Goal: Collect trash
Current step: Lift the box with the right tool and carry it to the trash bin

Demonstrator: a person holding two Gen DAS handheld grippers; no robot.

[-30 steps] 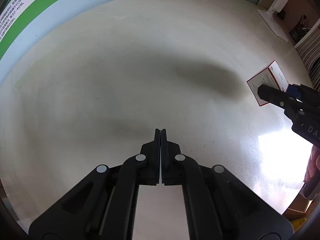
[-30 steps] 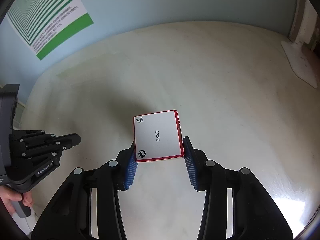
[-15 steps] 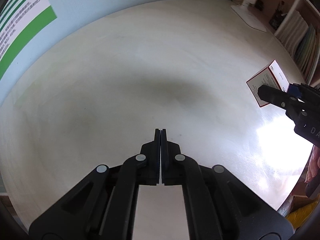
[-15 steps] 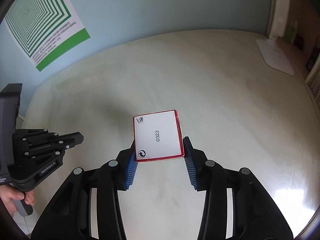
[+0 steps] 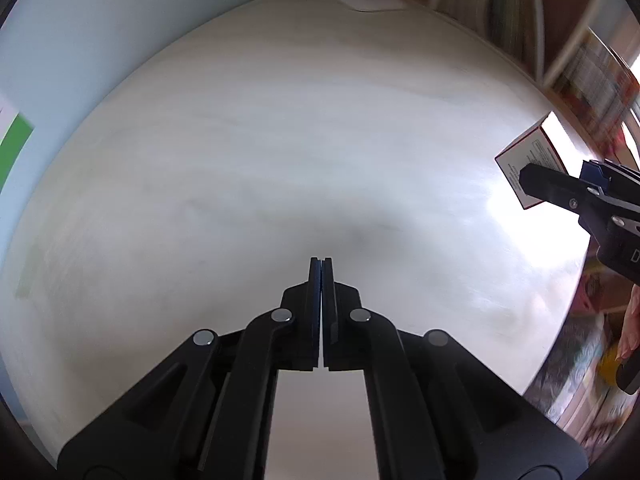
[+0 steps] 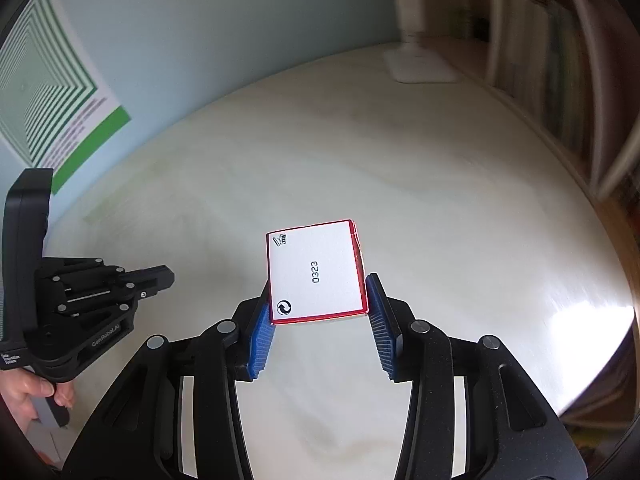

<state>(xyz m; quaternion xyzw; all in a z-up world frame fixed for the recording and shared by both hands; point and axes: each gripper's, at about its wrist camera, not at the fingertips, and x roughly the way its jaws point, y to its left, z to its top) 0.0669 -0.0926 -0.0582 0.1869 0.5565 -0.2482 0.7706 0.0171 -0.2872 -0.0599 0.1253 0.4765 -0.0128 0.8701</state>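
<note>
Right tool [image 6: 320, 322]: clamped on a small red-edged white carton [image 6: 316, 272], blue ribbed pads pressing its two sides, carton lifted clear of the desk [image 6: 440, 208].
Carton position: mid-frame in the right wrist view, above the near middle of the desk; at the right edge in the left wrist view [image 5: 528, 160], printed side face turned that way.
Grip rationale: held by the lower part of its side walls, white face with the "0323" print left exposed; likely a carry grip for taking the trash off the desk.
Left tool [image 5: 321, 276]: fully closed, nothing between the pads; hangs over bare desk to the left of the carton [image 6: 148, 276].
Left tool rationale: probably idle and kept out of the way while the right one carries.
Desk surface: pale, glossy, no other trash visible; strong glare patch at right.
Lamp base [image 6: 420, 66]: white, far right corner, stem cut off at top.
Shelves [image 6: 560, 92]: far right, contents smeared by blur, unreadable.
Poster [image 6: 48, 96]: green-striped, on the left wall, small text illegible.
Hidden: no bin in either view; destination cannot be told. Clutter beyond the near right desk edge too blurred to name. Carton's underside and far face unseen.
Person: only a hand [image 6: 36, 394] on the left tool's handle, cut by the frame.
</note>
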